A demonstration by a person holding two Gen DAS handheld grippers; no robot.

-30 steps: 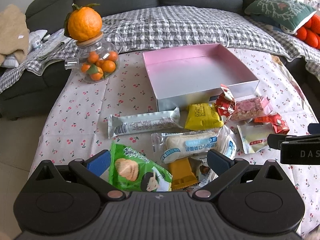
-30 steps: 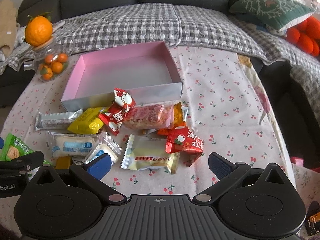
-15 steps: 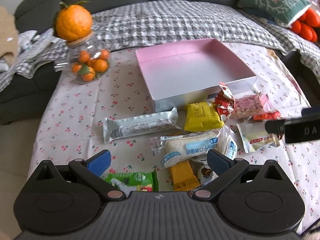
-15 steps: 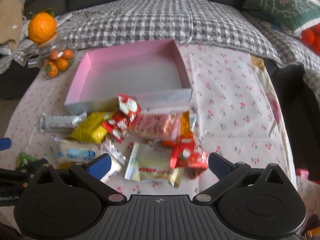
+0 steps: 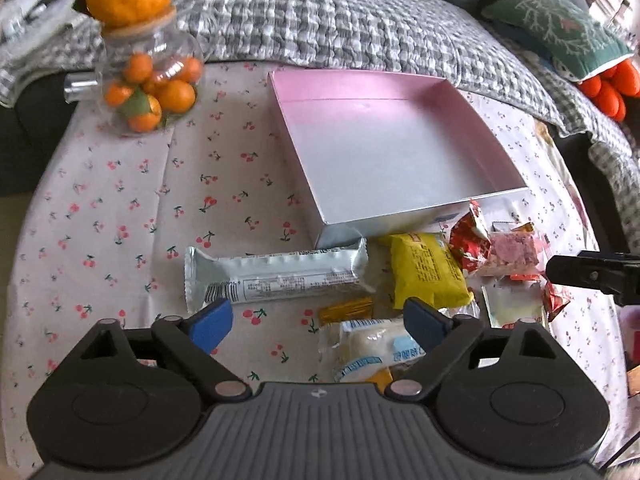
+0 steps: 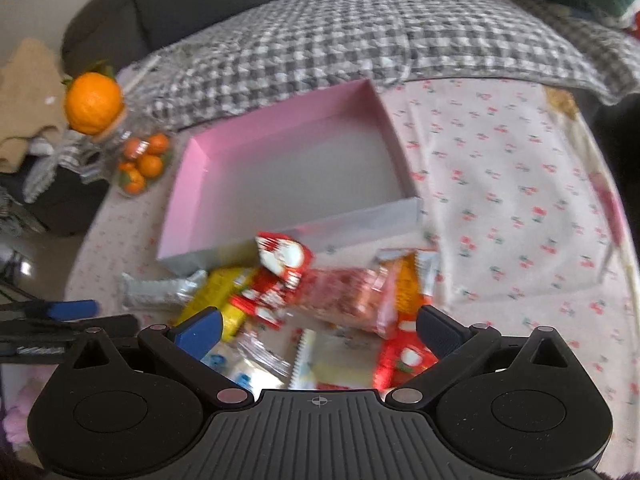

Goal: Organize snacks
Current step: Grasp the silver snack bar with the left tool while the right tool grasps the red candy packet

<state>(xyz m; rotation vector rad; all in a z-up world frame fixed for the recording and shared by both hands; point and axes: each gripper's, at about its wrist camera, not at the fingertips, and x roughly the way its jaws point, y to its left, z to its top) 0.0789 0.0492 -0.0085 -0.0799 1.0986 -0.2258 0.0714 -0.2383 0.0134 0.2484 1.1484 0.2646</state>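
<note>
An empty pink box [image 5: 384, 148] sits mid-table on the cherry-print cloth. Snacks lie in a heap in front of it: a long silver bar [image 5: 276, 276], a yellow packet [image 5: 428, 276], a gold wrapper [image 5: 348, 308], a white-and-blue bun packet [image 5: 372, 348], red packets [image 5: 472, 240] and a clear pink packet [image 5: 516, 252]. My left gripper [image 5: 318, 320] hovers over the gold wrapper and bun packet, its jaws closing, pads touching nothing. The right wrist view is blurred. There my right gripper [image 6: 318, 328] stands open over the red packets [image 6: 280, 264] and pink packet [image 6: 344, 296], near the box [image 6: 288, 168].
A glass jar [image 5: 148, 84] of small oranges, with a big orange on its lid, stands at the table's far left. A sofa with a checked blanket [image 5: 340, 20] and a green cushion [image 5: 560, 32] runs behind. The right gripper's finger [image 5: 592, 276] reaches in beside the snacks.
Both grippers have moved forward toward the box and tipped further down. The green chip packet has slipped out of the left wrist view. The left jaws have narrowed a little.
</note>
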